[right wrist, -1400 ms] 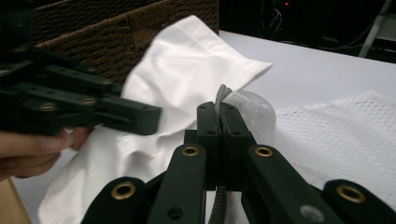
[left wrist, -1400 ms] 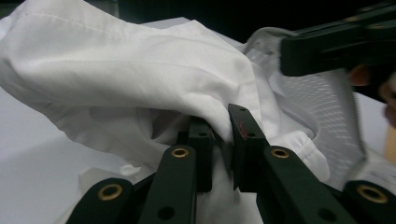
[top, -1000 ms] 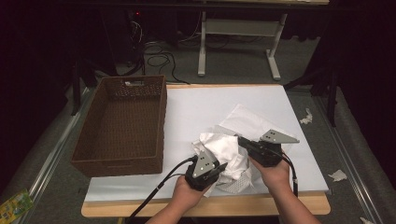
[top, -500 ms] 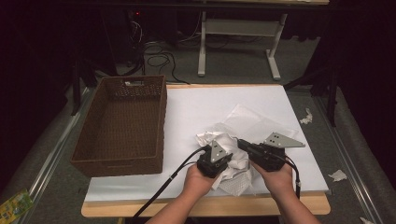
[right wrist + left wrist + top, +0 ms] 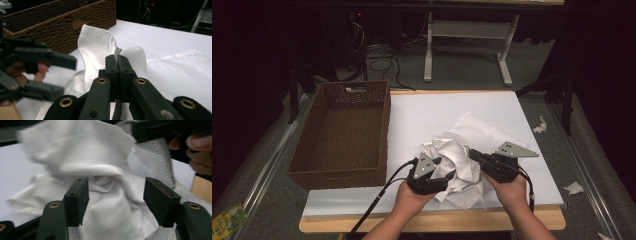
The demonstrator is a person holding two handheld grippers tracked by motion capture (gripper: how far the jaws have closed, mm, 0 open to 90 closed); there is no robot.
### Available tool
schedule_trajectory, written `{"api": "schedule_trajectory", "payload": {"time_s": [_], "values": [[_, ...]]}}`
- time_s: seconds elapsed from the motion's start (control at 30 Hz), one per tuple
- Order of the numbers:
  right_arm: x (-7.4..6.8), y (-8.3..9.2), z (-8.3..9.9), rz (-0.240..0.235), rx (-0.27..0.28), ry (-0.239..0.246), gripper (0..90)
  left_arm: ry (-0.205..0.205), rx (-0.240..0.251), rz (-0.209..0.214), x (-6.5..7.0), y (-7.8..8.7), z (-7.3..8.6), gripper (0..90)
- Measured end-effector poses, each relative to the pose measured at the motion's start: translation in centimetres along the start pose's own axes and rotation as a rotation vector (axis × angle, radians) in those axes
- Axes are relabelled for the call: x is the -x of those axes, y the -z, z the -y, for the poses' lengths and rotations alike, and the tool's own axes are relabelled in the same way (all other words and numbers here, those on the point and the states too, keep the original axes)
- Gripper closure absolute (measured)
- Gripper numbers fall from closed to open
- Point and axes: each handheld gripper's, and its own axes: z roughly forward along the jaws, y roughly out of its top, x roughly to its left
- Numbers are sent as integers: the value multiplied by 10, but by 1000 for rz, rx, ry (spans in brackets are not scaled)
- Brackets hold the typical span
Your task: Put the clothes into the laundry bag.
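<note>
A crumpled white cloth garment point(image 5: 455, 159) with a white mesh lining is seen near the front edge of the white-covered worktop point(image 5: 437, 112), bunched up between the two hands. In the high view the left tongs point(image 5: 438, 164) are held at the cloth's left side and the right tongs point(image 5: 474, 156) at its right side, both pointed inward toward the heap.

In the left gripper view the left tongs point(image 5: 116, 192) are seen with their black jaws standing apart; they have just been opening, and folds of the white cloth point(image 5: 100, 182) lie between and behind them without being pressed by the pads. The other hand's fingers point(image 5: 197, 145) are seen at the upper right of that view, beside the mesh part of the garment.

In the right gripper view the right tongs point(image 5: 117, 58) are pressed together, and a thin edge of the garment, seemingly a dark zip or seam, is clamped between them. An upright fold of the white cloth point(image 5: 96, 47) is raised just past the jaw tips, with the mesh part point(image 5: 185, 67) spread over the worktop to the right.

A brown woven rectangular basket point(image 5: 344, 170) is placed on the left part of the worktop, just beside the cloth heap but apart from it
</note>
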Motion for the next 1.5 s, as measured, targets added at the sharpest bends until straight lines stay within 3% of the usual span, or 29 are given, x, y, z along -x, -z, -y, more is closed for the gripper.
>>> {"api": "schedule_trajectory", "payload": {"time_s": [0.13,0.27,0.33,0.4,0.43,0.5,0.63,0.7,0.8,0.97,1.03,1.07,1.13,1.23,1.33,1.4,1.47,1.5], "values": [[0,0,0,5,-2,0,895,99,14,-60,-22,0,-7,231],[-1,0,1,4,-2,-3,894,136,42,-51,-33,-13,-27,181],[0,-1,2,1,-6,-4,894,151,55,-21,-35,-18,-32,282],[1,-2,2,0,-11,-4,895,157,41,11,-35,-22,-30,545],[1,-2,3,0,-12,-5,895,132,19,14,-31,-22,-28,689],[2,-2,3,-2,-8,-5,894,99,16,30,-22,-17,-23,811],[4,-2,4,5,-11,-11,894,52,-9,84,-3,-12,-12,838],[4,-2,3,10,-10,-10,894,53,-24,108,4,-16,-9,839],[2,-1,1,7,-3,-11,894,40,-41,111,10,-28,-9,837],[-4,5,-5,-13,19,9,894,58,-70,70,10,-60,-15,834],[-6,6,-5,-19,23,12,894,51,-84,52,13,-71,-15,822],[-6,7,-5,-16,20,13,894,66,-77,58,14,-73,-15,792],[-4,8,-3,-11,18,11,894,66,-55,81,15,-68,-14,672],[0,10,0,-8,15,2,894,35,-6,87,16,-43,-10,513],[1,11,2,-2,11,1,894,24,39,12,10,-19,-3,362],[1,10,2,0,12,3,894,62,36,-20,1,-18,2,258],[-1,8,2,2,7,7,894,130,2,2,-8,-27,3,191],[-1,8,2,1,4,12,894,144,-3,15,-10,-33,3,214]]}}
